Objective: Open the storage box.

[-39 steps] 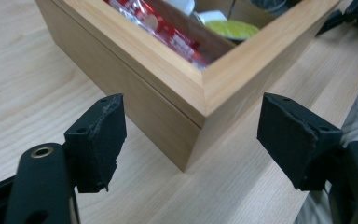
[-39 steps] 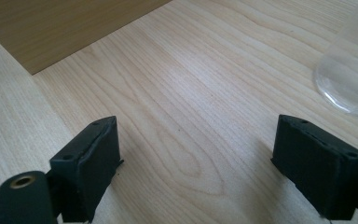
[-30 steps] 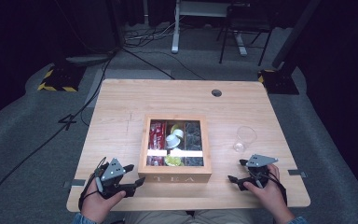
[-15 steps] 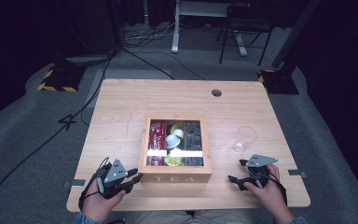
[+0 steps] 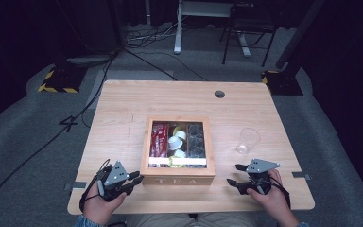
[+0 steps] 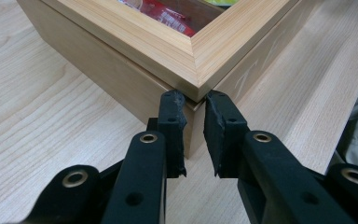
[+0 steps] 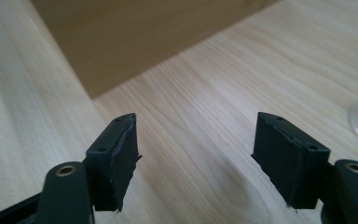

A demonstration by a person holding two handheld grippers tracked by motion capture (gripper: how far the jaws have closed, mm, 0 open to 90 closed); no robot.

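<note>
Wood of a light table spreads across the centre of the high view, and a wooden tea box sits at its middle, lid closed, with red packets and small white cups visible through the lid's window. At lower left, the left gripper points at the box's near left corner; in the left gripper view its jaws stand a narrow gap apart, their tips touching that corner just under the lid's edge, gripping nothing. At lower right, the right gripper hovers low over bare table, jaws spread wide and empty. A clear plastic cup stands right of the box, apart from it.
</note>
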